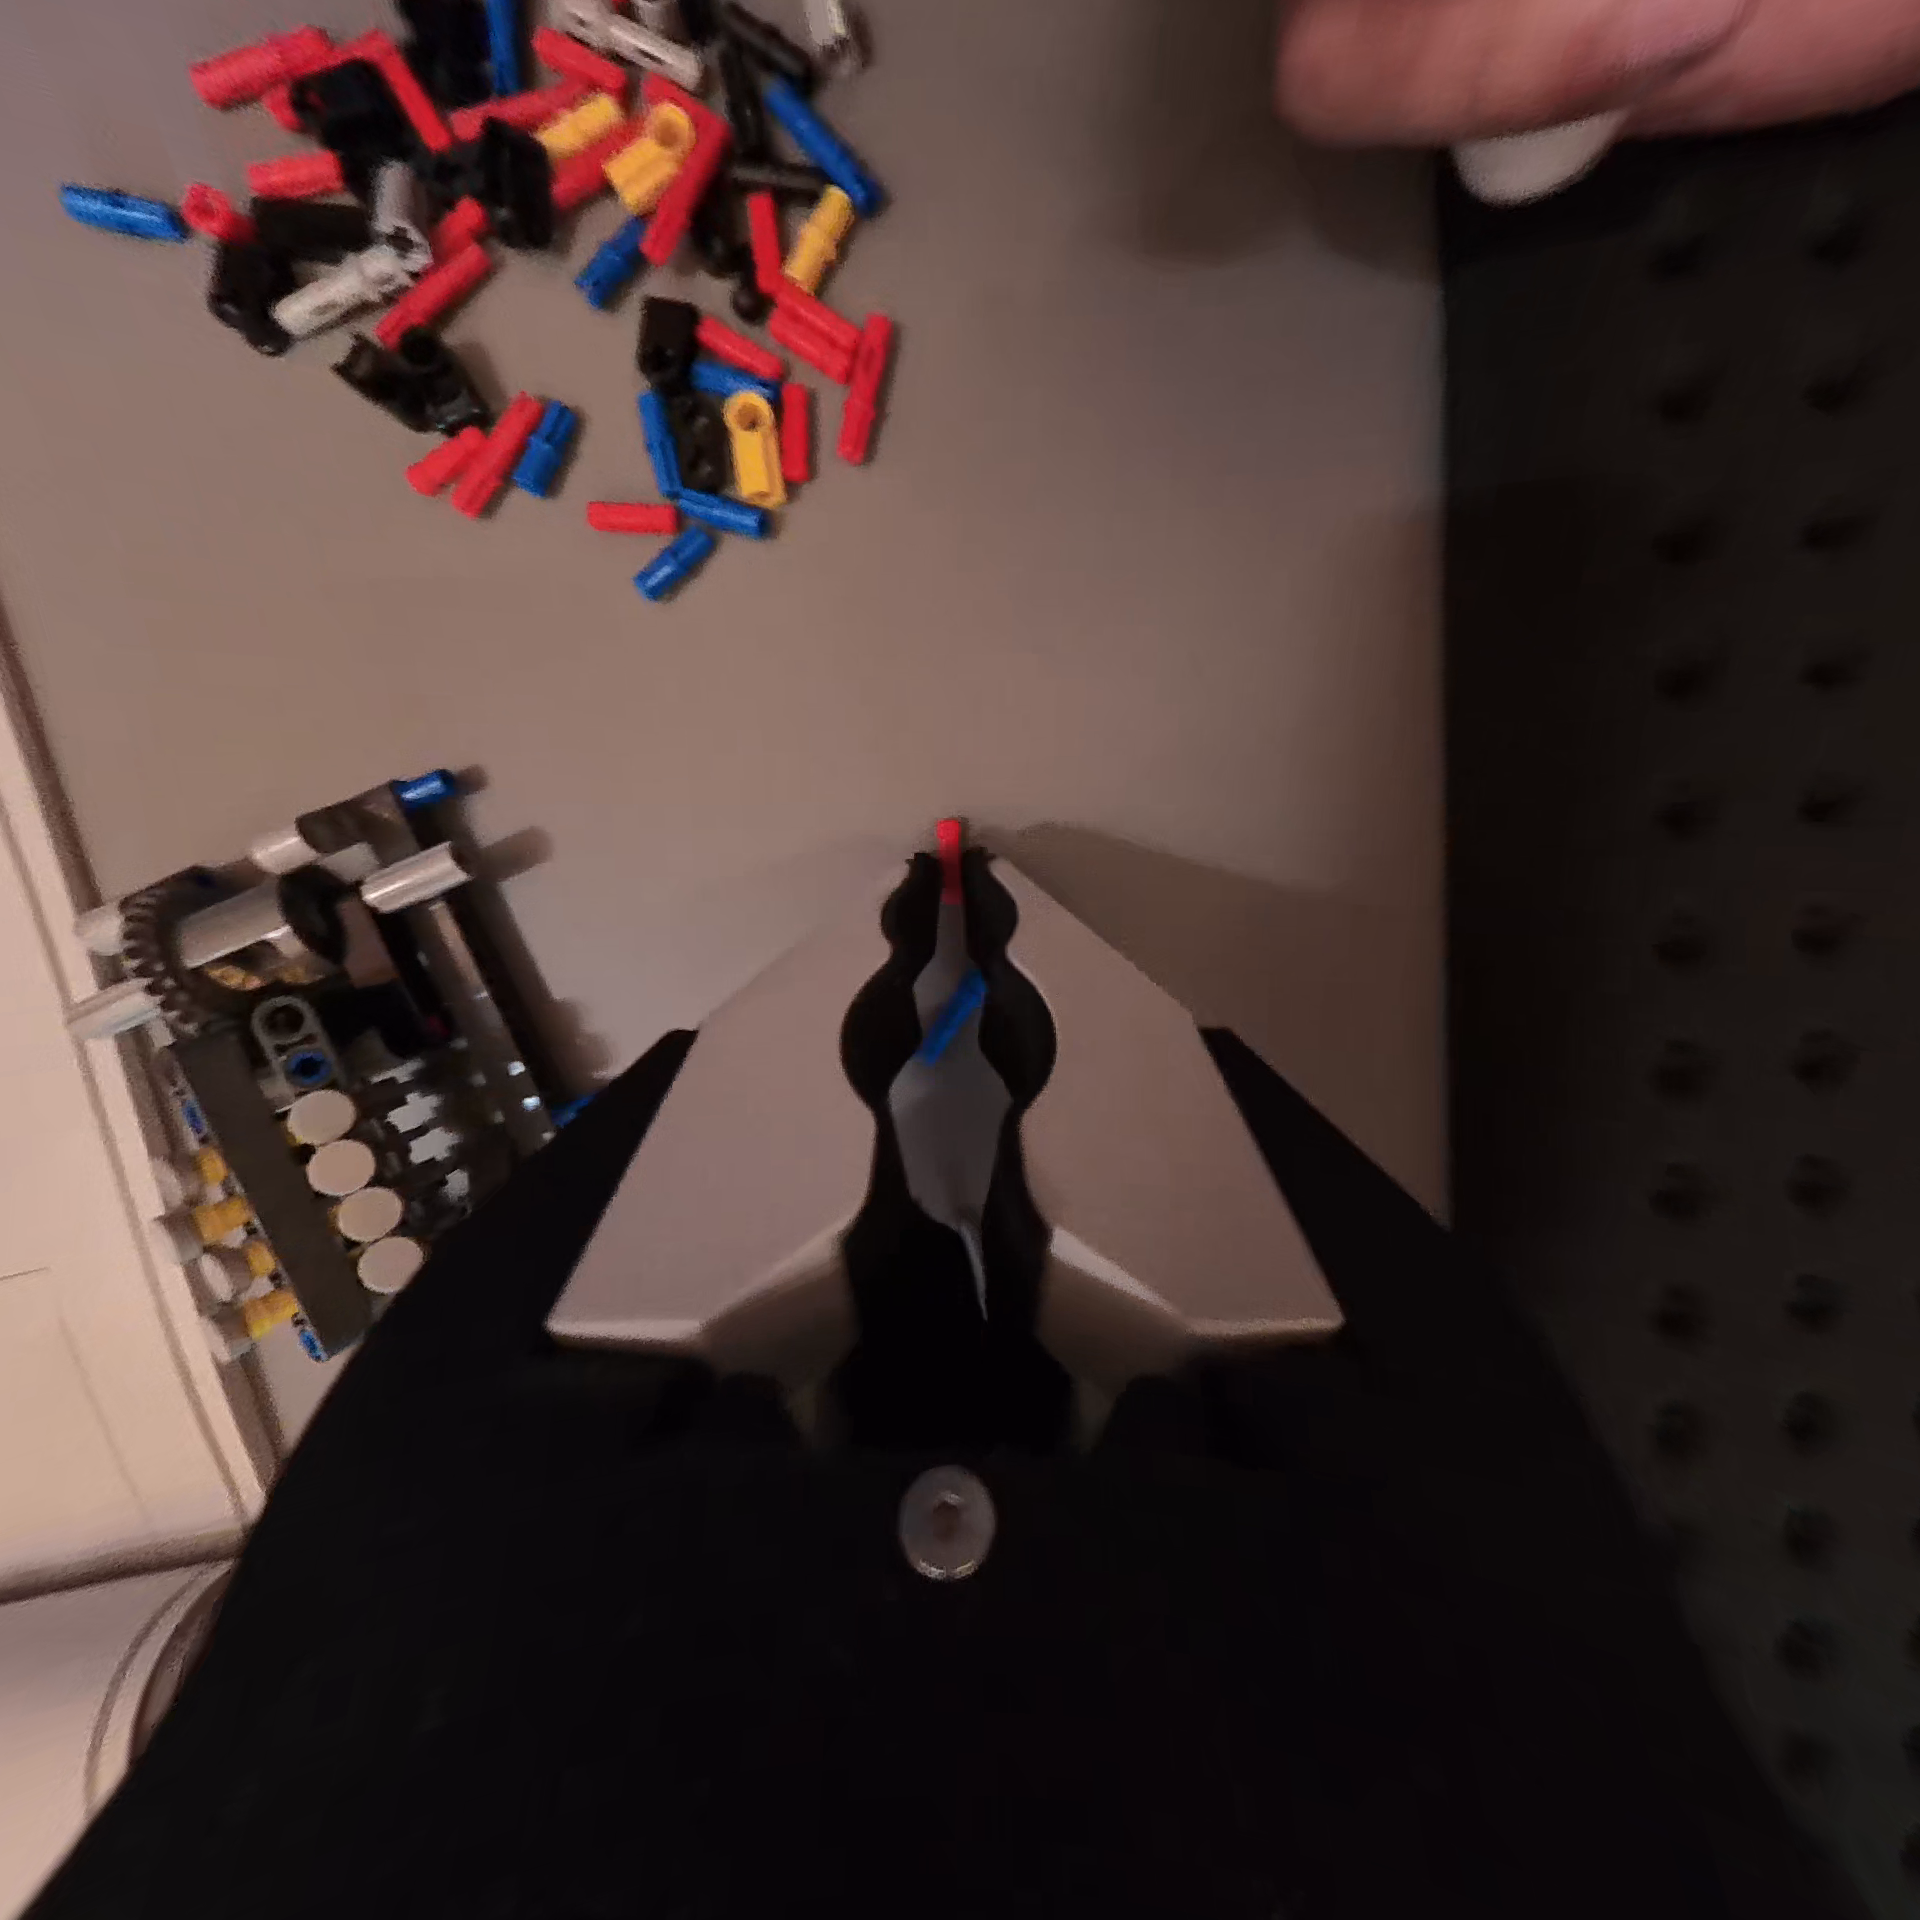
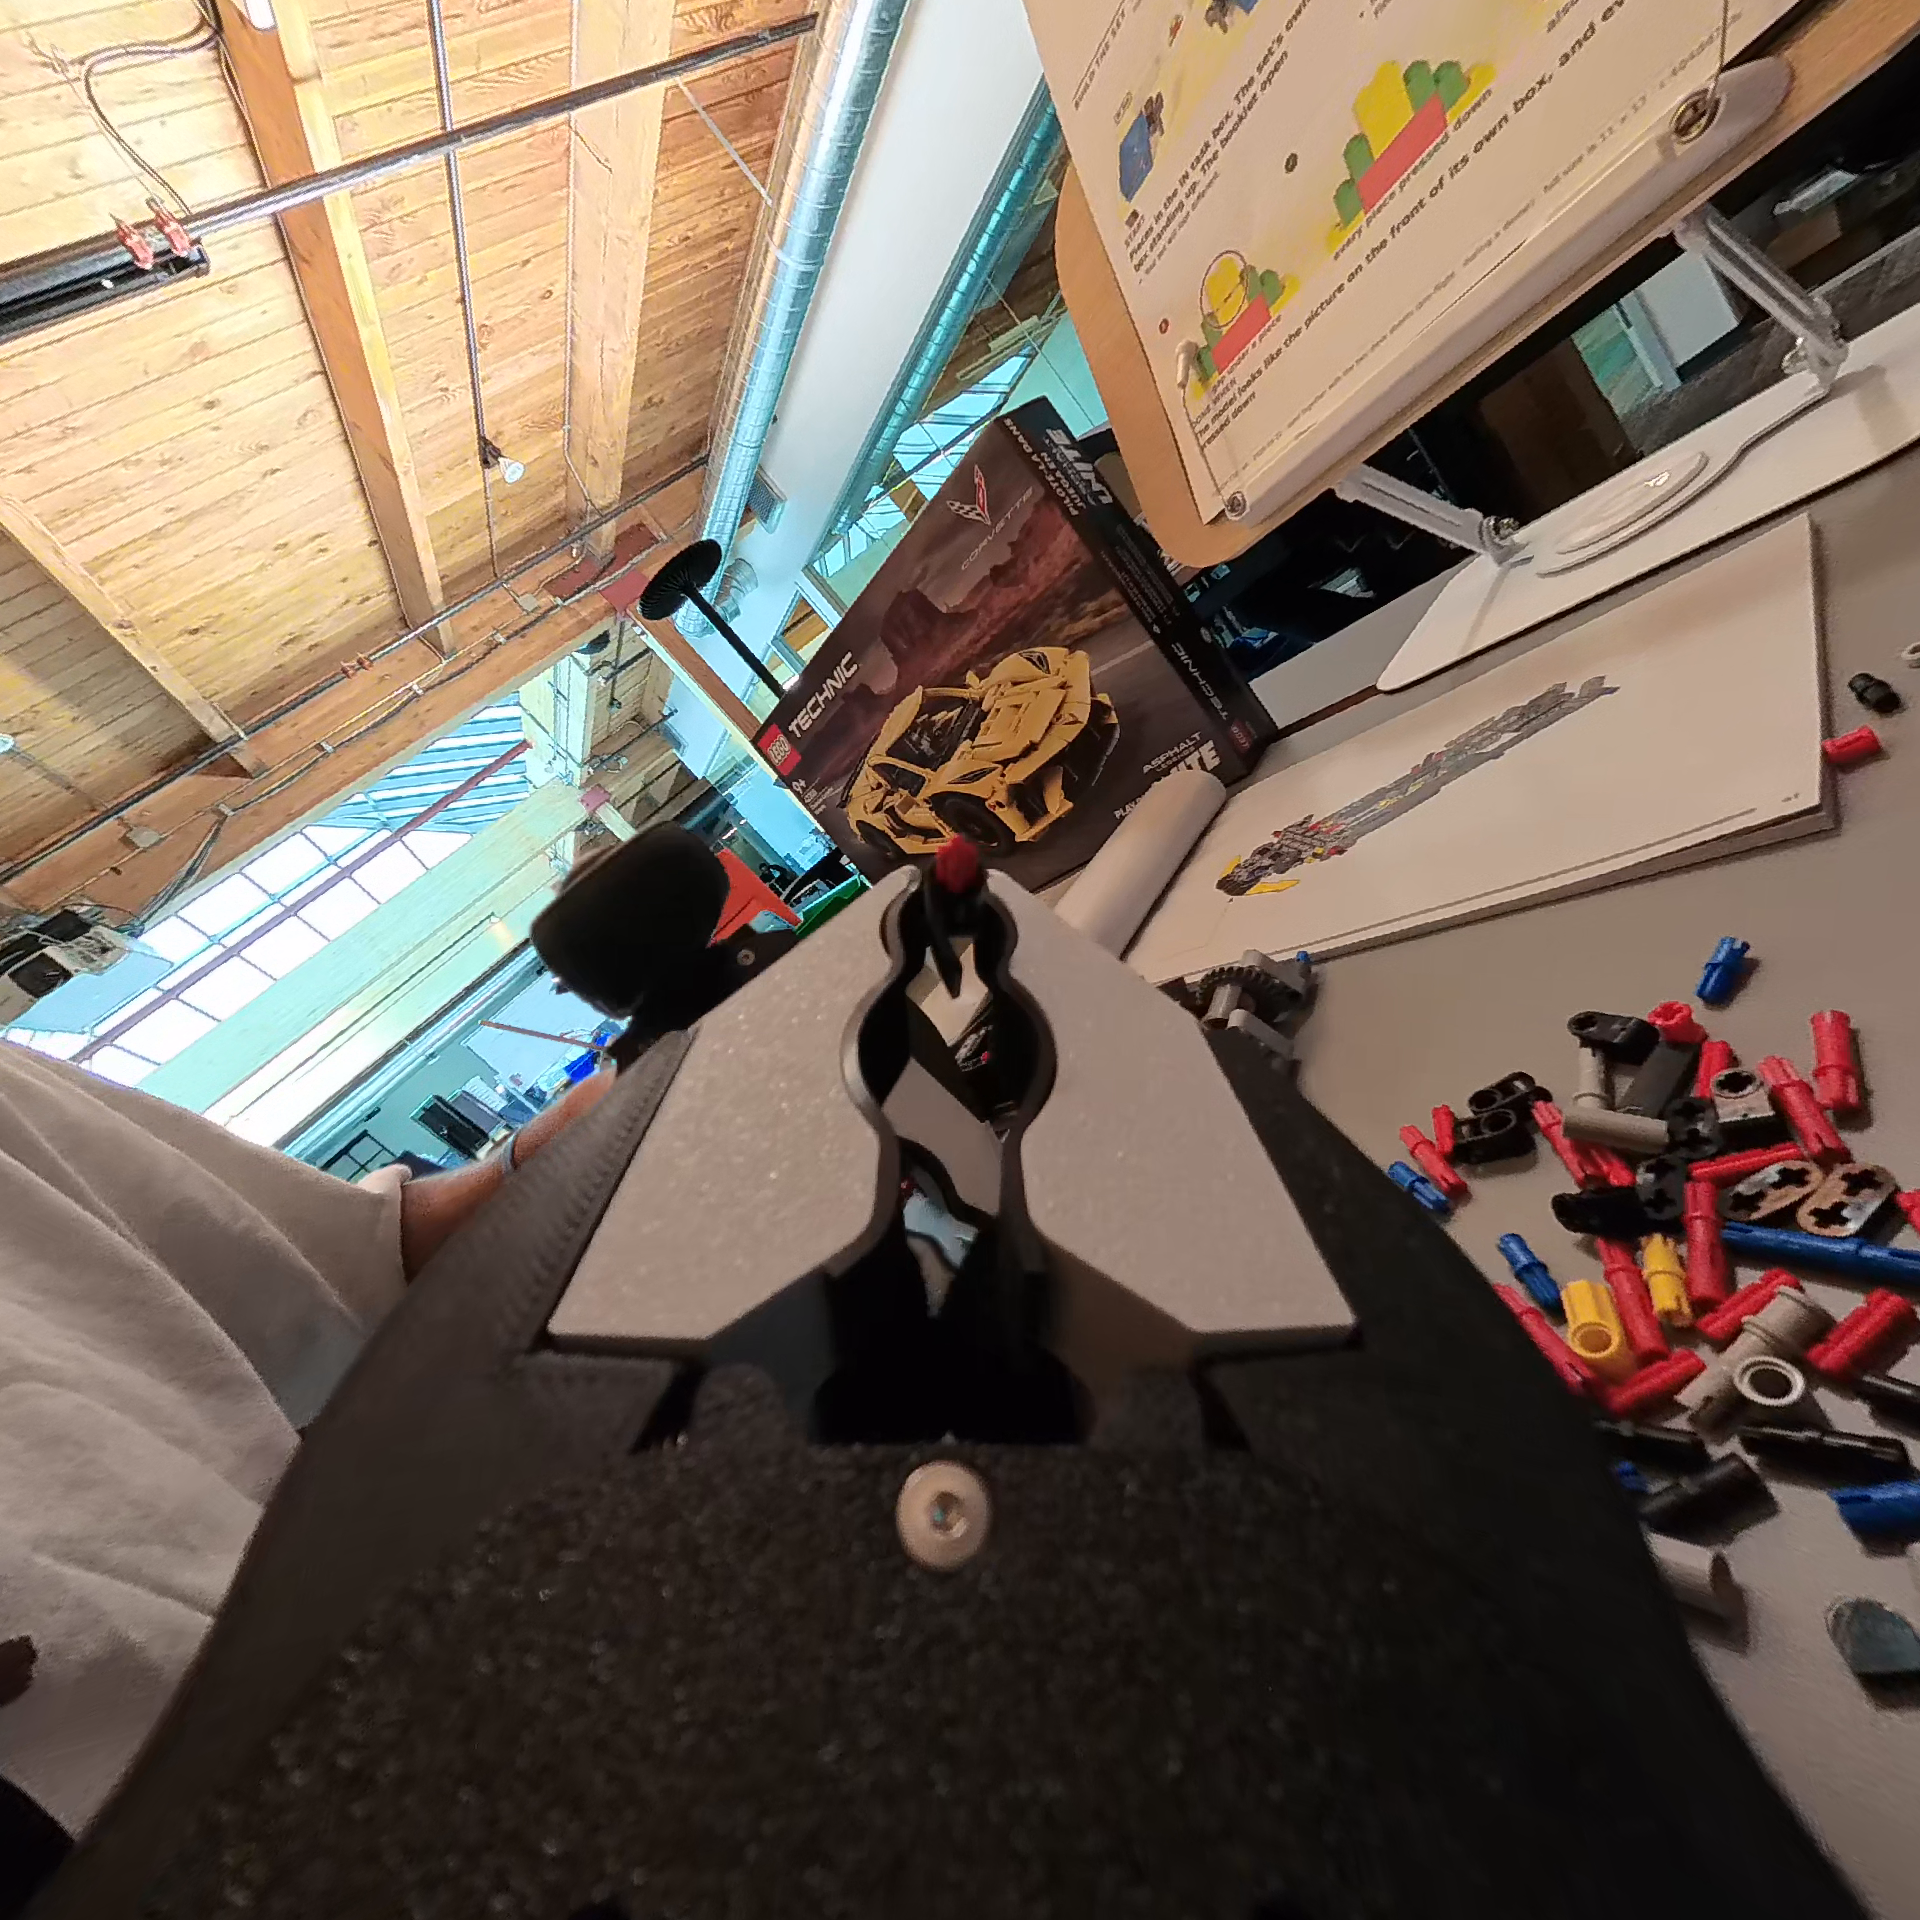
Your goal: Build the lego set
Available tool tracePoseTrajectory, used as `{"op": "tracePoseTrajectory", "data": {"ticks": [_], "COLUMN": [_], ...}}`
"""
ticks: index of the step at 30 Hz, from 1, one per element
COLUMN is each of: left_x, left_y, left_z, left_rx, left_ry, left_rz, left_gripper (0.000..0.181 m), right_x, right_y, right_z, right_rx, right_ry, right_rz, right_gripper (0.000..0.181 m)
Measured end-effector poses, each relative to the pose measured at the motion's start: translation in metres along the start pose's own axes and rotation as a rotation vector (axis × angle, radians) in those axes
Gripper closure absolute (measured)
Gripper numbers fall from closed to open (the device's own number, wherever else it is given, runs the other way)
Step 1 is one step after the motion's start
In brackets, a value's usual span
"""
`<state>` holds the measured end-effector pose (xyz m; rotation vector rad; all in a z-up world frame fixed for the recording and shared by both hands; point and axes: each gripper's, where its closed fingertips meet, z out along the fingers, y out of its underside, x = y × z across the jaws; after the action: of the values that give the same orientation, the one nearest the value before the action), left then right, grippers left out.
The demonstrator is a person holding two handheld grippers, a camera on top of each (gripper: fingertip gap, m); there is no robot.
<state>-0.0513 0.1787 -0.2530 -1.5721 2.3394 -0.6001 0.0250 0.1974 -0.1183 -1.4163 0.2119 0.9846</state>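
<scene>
In the left wrist view my left gripper [image 1: 949, 868] is shut on a small red pin [image 1: 949, 844] at its tips, above the grey table [image 1: 1039, 623]. A blue pin [image 1: 953, 1016] shows through the gap between the fingers. The part-built model [image 1: 312, 1070], grey and black with a gear and yellow pins, lies at the left. Loose pieces [image 1: 540, 239] are piled at the top left. In the right wrist view my right gripper [image 2: 954, 883] is tilted up and shut on a small red piece [image 2: 957, 864] joined to a thin black part.
A black studded baseplate [image 1: 1683, 831] runs down the right. A hand [image 1: 1558, 73] holds something white at the top right. The right wrist view shows loose pieces [image 2: 1714, 1195], an open instruction booklet [image 2: 1507, 790], the set's box [image 2: 1018, 665], a sheet stand [image 2: 1351, 208] and a white sleeve [image 2: 156, 1299]. One gripper's finger ends stand about 15 cm off the other's.
</scene>
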Motion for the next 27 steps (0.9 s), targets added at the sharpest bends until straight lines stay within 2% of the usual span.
{"op": "tracePoseTrajectory", "data": {"ticks": [3, 6, 7, 11, 15, 18, 20, 27], "left_x": [-0.002, -0.008, -0.013, -0.027, -0.022, -0.020, -0.018, -0.011], "left_y": [-0.004, -0.006, -0.011, -0.054, -0.067, -0.062, -0.059, -0.054], "left_z": [0.003, 0.002, -0.003, -0.056, -0.092, -0.099, -0.102, -0.101], "left_rx": [0.026, 0.040, 0.083, 0.463, 0.705, 0.760, 0.784, 0.767], "left_ry": [-0.034, -0.102, -0.143, -0.265, -0.276, -0.292, -0.300, -0.315], "left_rz": [-0.031, 0.024, 0.034, 0.021, 0.015, 0.000, -0.005, 0.035], "left_gripper": [0.179, 0.179, 0.179, 0.179, 0.179, 0.179, 0.179, 0.179], "right_x": [0.000, 0.002, 0.003, 0.004, -0.016, -0.023, -0.028, -0.036], "right_y": [0.001, 0.001, 0.001, 0.010, 0.043, 0.051, 0.052, 0.055], "right_z": [0.001, 0.000, 0.000, 0.004, 0.021, 0.026, 0.026, 0.028], "right_rx": [-0.005, -0.005, -0.008, -0.065, -0.238, -0.274, -0.275, -0.286], "right_ry": [-0.006, 0.009, 0.016, 0.021, -0.058, -0.052, -0.078, -0.108], "right_rz": [0.008, 0.002, 0.001, -0.006, -0.090, -0.197, -0.199, -0.231], "right_gripper": [0.175, 0.175, 0.175, 0.175, 0.176, 0.175, 0.175, 0.175]}}
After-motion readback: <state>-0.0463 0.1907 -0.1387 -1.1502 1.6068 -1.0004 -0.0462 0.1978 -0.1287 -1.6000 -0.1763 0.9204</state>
